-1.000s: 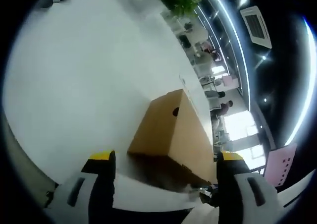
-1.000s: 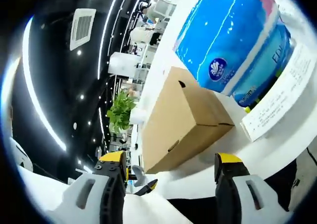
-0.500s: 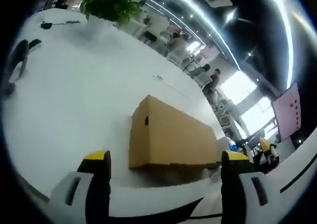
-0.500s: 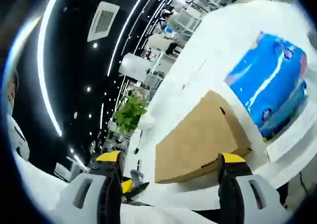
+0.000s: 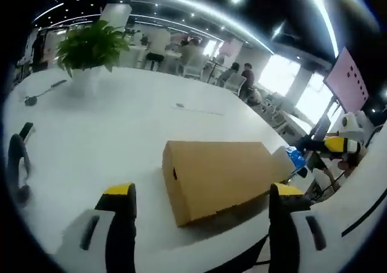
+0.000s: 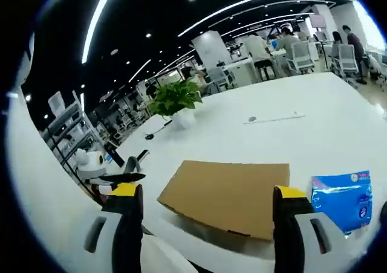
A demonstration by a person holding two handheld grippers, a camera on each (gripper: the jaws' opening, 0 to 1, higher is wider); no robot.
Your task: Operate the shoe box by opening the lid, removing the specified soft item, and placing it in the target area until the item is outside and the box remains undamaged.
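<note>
We hover our left gripper (image 5: 199,200) and right gripper (image 6: 208,203), both with jaws spread wide and nothing between them, above the closed brown cardboard shoe box (image 5: 214,176) lying on the white table (image 5: 109,134). A blue plastic package (image 6: 341,197) sits just beside it.

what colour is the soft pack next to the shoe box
Bright blue with white markings; the soft pack shows best in the right gripper view.
</note>
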